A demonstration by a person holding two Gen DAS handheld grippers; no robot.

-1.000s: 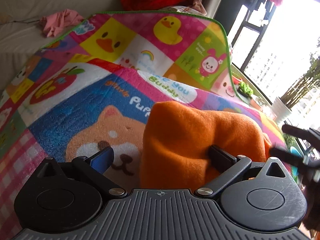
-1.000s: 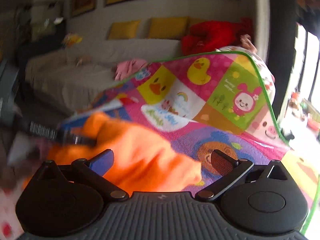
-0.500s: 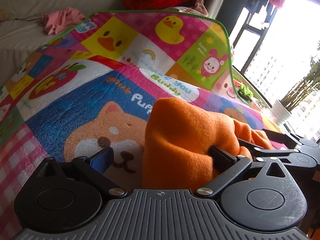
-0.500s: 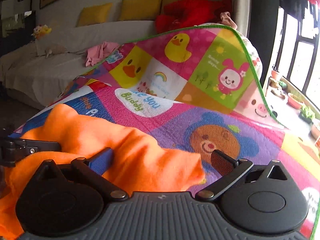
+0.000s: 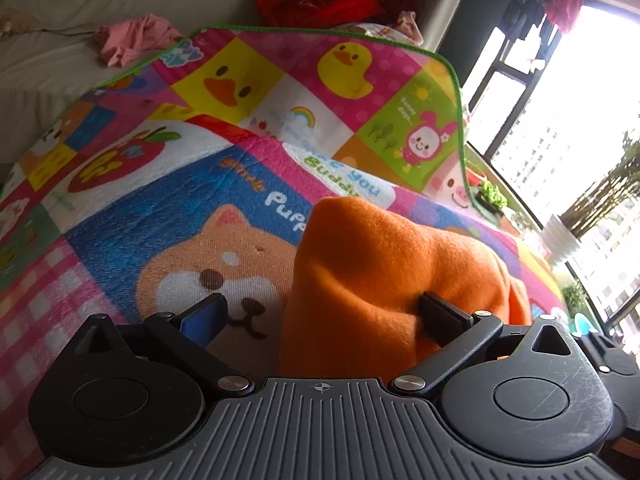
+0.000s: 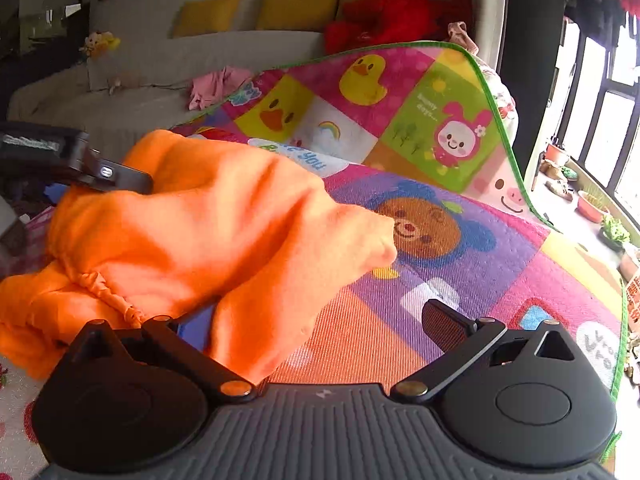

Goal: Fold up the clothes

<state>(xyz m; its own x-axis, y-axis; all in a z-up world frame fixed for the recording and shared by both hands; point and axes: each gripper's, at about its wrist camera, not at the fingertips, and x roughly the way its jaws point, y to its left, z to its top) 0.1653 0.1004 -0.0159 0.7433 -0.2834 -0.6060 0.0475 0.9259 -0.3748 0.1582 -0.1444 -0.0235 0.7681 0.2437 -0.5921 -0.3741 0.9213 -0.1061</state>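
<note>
— Since the earlier frames, what's changed?

— Mostly the right tool (image 6: 322, 318): it has swung in from a blurred sweep and now sits low at the near edge of the orange fleece garment (image 6: 208, 224). The left tool (image 5: 322, 316) has barely shifted.

— Are they gripping?

— Neither looks clenched. Both sets of jaws stand spread. On the left tool, the right finger presses into the fleece while the blue-padded left one sits over bare mat, so the cloth is nudged, not pinched. On the right tool, a flap drapes over the left finger; nothing is held between the two.

— Where's the garment?

— Bunched in a hump on the cartoon play mat (image 5: 168, 216), near its front, with a gathered elastic hem (image 6: 106, 292) showing on the left side. Too rumpled to call folded.

— Why that placement?

— My guess: one tool on each side brackets the heap, ready to catch edges and spread or double it.

— Other clothes?

— Pink garment (image 5: 134, 38) on the far sofa (image 5: 52, 64).
</note>
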